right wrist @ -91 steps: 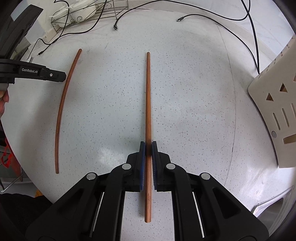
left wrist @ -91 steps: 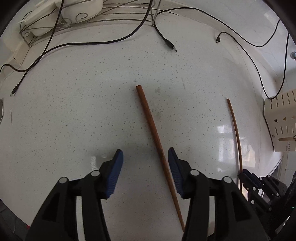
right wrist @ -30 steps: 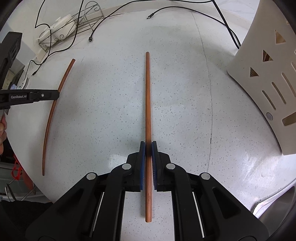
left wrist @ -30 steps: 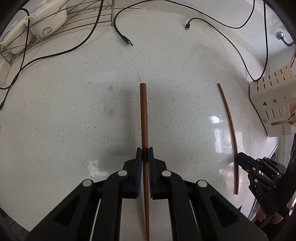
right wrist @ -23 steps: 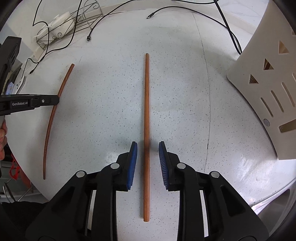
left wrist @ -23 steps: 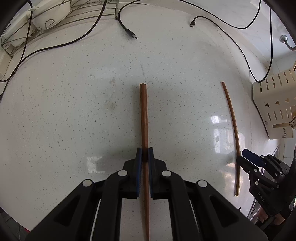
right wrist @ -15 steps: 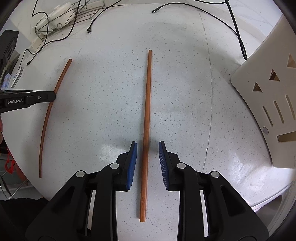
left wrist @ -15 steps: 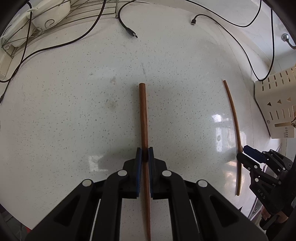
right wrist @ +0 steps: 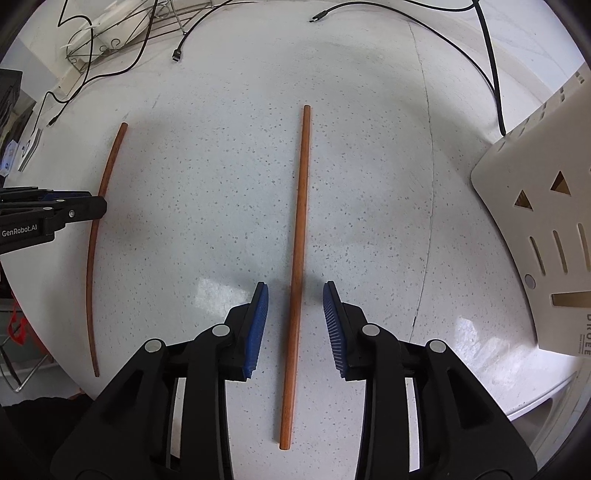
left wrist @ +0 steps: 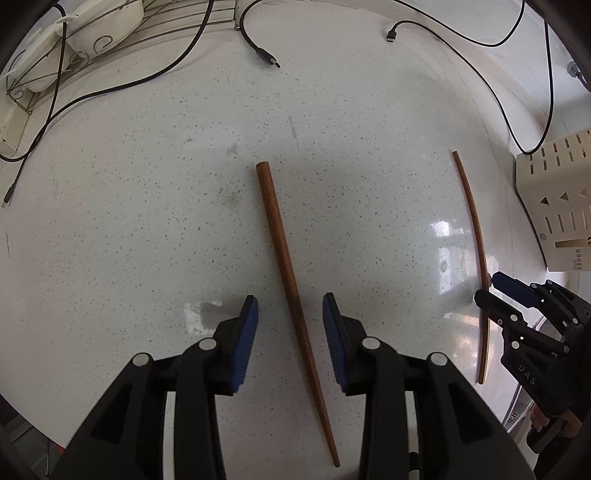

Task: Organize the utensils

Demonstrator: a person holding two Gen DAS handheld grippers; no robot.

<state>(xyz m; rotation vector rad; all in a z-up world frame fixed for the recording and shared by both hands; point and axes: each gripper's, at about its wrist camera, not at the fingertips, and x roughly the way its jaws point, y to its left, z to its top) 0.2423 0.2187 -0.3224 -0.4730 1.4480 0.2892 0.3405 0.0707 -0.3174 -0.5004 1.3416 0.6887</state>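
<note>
The left gripper (left wrist: 290,321) is spread wide and grips nothing; one chopstick (left wrist: 291,291) lies loose between its blue pads on the speckled countertop (left wrist: 147,221). The right gripper (right wrist: 295,317) is likewise parted around the second chopstick (right wrist: 297,258) without touching it. Only the right view shows the cream utensil holder (right wrist: 546,236) large, by the countertop's right edge, and the left view shows a white bowl in the wire rack (left wrist: 92,33) at the far left corner

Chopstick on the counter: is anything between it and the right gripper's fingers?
Nothing visible is. The chopstick lies on the bare white counter between the open fingers of the right gripper, with empty gaps on both sides.
</note>
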